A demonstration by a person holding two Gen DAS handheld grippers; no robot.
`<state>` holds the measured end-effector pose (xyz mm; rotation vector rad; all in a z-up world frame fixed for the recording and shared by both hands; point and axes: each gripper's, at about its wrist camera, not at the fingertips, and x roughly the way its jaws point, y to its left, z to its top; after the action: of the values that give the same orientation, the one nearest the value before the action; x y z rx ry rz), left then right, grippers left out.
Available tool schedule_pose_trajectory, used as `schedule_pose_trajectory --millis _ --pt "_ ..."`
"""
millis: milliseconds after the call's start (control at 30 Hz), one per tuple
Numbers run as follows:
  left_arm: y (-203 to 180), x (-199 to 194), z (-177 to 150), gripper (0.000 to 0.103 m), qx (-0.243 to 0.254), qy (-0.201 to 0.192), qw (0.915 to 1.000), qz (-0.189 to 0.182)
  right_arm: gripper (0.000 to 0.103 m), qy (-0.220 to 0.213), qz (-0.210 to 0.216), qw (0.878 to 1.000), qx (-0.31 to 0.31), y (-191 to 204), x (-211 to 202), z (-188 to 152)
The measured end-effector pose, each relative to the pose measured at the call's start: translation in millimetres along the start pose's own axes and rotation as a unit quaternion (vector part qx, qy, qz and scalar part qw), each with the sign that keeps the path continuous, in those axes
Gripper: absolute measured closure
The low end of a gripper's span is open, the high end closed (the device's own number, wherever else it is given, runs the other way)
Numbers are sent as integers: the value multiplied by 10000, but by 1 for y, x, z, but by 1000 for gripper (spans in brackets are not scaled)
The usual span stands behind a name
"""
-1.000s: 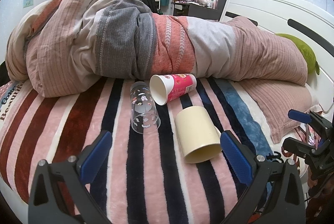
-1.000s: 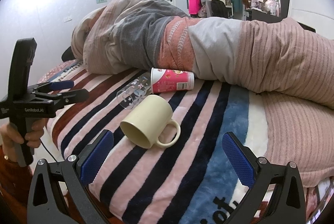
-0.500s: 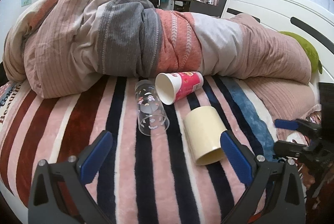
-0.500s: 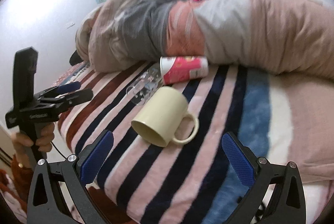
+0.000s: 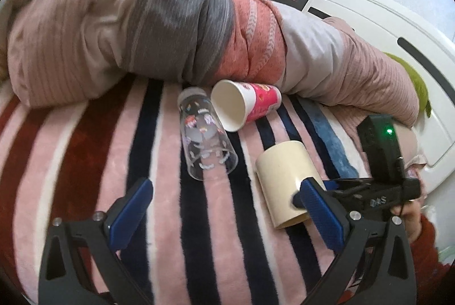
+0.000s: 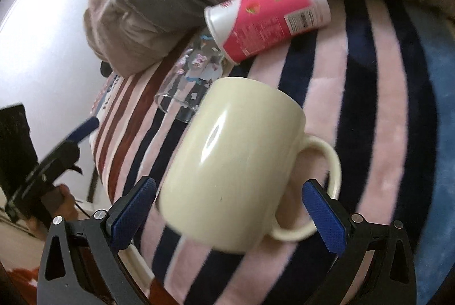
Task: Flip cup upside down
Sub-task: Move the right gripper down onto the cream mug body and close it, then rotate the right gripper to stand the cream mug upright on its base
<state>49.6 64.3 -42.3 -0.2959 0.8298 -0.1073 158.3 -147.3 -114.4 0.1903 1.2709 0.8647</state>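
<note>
Three cups lie on their sides on the striped bed (image 5: 85,162): the cream mug (image 6: 233,162), between the wide-spread right claw (image 6: 227,208), a clear glass (image 5: 203,140) and a pink paper cup (image 5: 244,104). The left claw (image 5: 224,211) is spread wide, holding nothing.

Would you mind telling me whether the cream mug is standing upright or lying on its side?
Lying on its side: the cream mug rests lengthwise on the striped blanket, its handle out sideways.

The left wrist view looks low along the bed (image 5: 85,151), with the mug (image 5: 287,179) near its right finger. The right wrist view sits close over the same mug (image 6: 236,162), between its fingers; both share the glass (image 5: 204,140) and paper cup (image 6: 270,20).
</note>
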Motion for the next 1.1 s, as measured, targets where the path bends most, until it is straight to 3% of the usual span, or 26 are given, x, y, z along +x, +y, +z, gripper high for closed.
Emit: schedule_pose_trajectory --millis 133,233,367,667,767,867,967,1100 --pt "3 10 -1 0 -210 155 9988 -415 11 77 106 9997 219 -4 10 6" --pt "3 16 -1 0 -369 281 9965 -694 13 125 104 9994 301 -4 14 7" --pt "3 28 -2 1 -679 515 9883 -1266 16 104 -56 9998 175 4 11 2" --pt "-24 68 -22 1 -833 1306 9678 -1985 20 286 28 9996 27 23 -9 -43" --pt "-33 83 -28 1 -848 1554 9630 -2031 20 329 74 9994 -49 26 -14 -54" --pt "-41 101 -31 12 -977 1879 9543 -2108 19 335 217 9992 54 22 -15 -56" --pt "-45 111 -29 12 -1117 2061 9493 -2094 18 435 459 9977 252 12 -12 -49" --pt "-51 117 -23 15 -1123 2176 9499 -1941 17 530 629 9958 408 3 -1 -37"
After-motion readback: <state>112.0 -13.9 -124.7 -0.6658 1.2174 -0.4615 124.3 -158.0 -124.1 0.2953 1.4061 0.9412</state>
